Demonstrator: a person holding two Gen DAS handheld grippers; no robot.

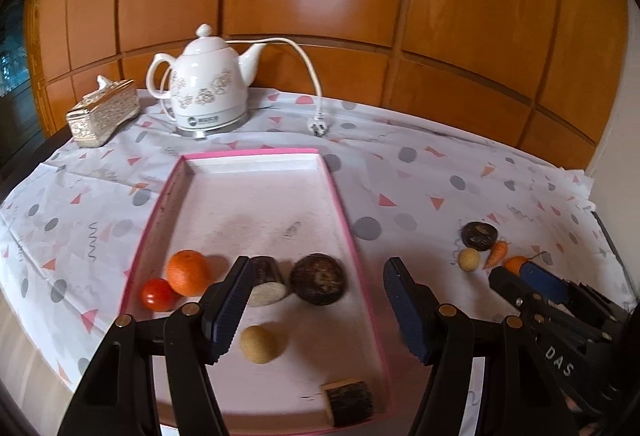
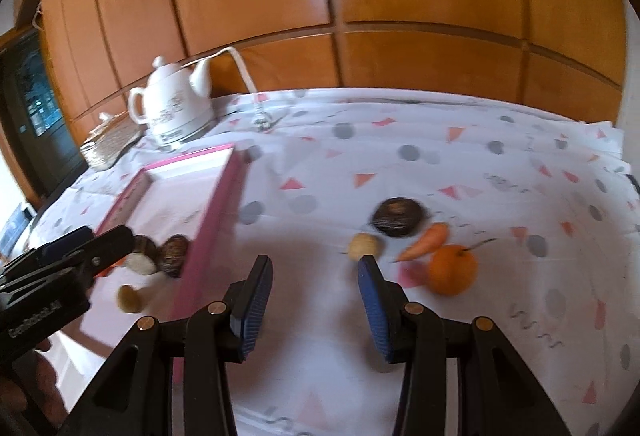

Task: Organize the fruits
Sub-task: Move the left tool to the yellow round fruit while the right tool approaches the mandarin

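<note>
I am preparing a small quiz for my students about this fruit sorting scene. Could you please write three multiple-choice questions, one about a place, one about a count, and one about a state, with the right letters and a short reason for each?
1. Where does the carrot lie?
A. inside the pink tray
B. on the tablecloth, outside the tray
C. beside the kettle

2. How many items lie inside the pink tray?
A. three
B. six
C. nine

3. In what state is the right gripper?
A. open and holding nothing
B. shut on the carrot
C. shut on an orange

Answers:
1 B: the carrot rests on the patterned tablecloth, right of the tray, next to an orange.
2 B: the left wrist view shows a tomato, an orange, two cut pieces, a dark round fruit and a small tan ball in the tray.
3 A: its jaws stand apart with only cloth between them.
</note>
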